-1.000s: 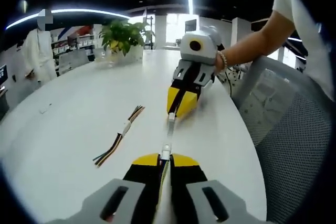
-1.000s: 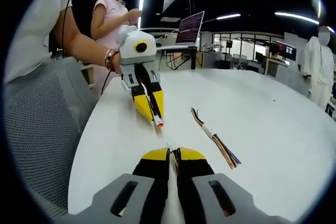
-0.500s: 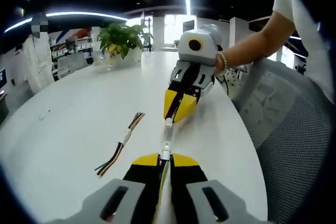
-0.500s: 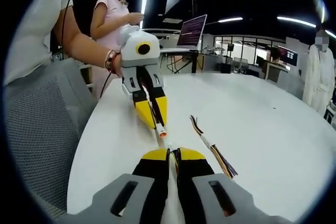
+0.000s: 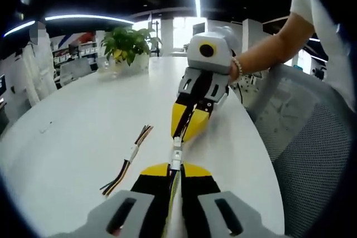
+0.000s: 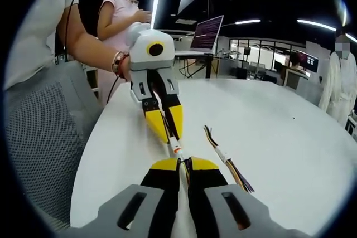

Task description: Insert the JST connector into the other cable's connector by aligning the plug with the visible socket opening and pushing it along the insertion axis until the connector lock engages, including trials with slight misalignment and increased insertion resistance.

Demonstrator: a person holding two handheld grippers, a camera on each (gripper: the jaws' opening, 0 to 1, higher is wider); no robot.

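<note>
Presently left gripper clamped on small white JST plug; right gripper clamped on orange-tipped socket cable; connectors touching above white counter.

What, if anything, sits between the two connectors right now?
Nothing visible does. In the left gripper view, the left gripper holds its connector tip to tip with the one in the right gripper. The spare cable bundle lies off to the side on the white table.

The table is smooth, faintly glossy white, the chair back is grey woven mesh, and the gripper fingertips look like matt yellow plastic.
</note>
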